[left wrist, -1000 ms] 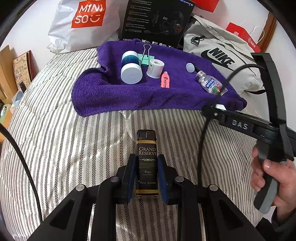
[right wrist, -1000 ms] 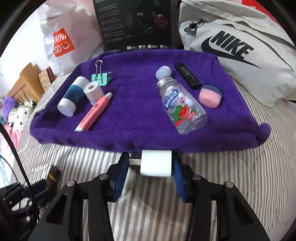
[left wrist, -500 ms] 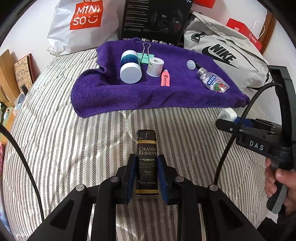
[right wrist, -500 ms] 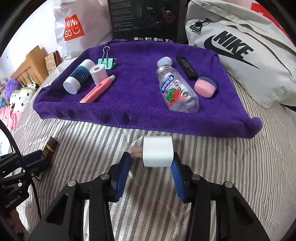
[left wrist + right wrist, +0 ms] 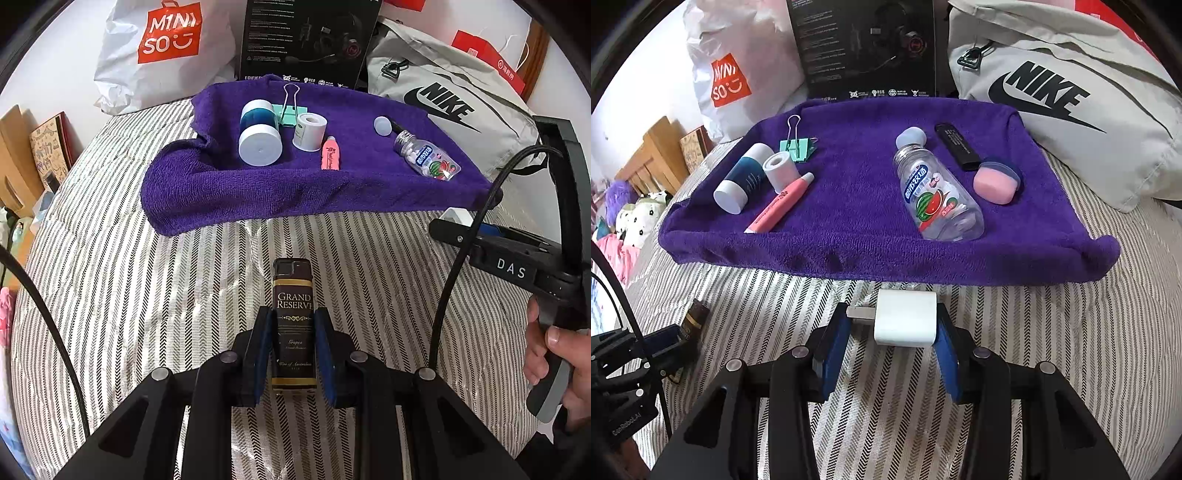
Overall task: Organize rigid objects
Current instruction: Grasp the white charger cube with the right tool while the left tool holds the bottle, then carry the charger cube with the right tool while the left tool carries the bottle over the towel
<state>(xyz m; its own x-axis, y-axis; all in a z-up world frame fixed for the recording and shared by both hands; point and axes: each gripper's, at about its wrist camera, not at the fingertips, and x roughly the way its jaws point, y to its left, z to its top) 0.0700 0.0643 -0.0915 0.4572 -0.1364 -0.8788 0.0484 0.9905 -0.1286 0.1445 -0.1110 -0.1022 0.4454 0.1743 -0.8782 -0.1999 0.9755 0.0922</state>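
While both tools hang low over the black-and-white striped bedspread (image 5: 147, 295), the left gripper (image 5: 294, 343) has its blue-padded jaws clamped on a dark rectangular lighter with gold "Grand Reserve" lettering (image 5: 293, 317), held lengthwise and pointing toward the folded purple towel (image 5: 229, 192); the right gripper (image 5: 892, 328) pinches a white cube-shaped plug adapter (image 5: 907, 318) between its jaws, metal prongs turned to the left, just short of the towel's near edge; on the towel lie a blue and white cylindrical container (image 5: 740, 179), a small white tape roll (image 5: 780, 172), a mint green binder clip (image 5: 798, 147), a pink pen-like tube (image 5: 779, 205), a clear plastic candy bottle with a watermelon label (image 5: 936, 197), a slim black stick (image 5: 956, 146) and a round pink case (image 5: 995, 182); a person's hand (image 5: 554, 362) grips the right tool's handle.
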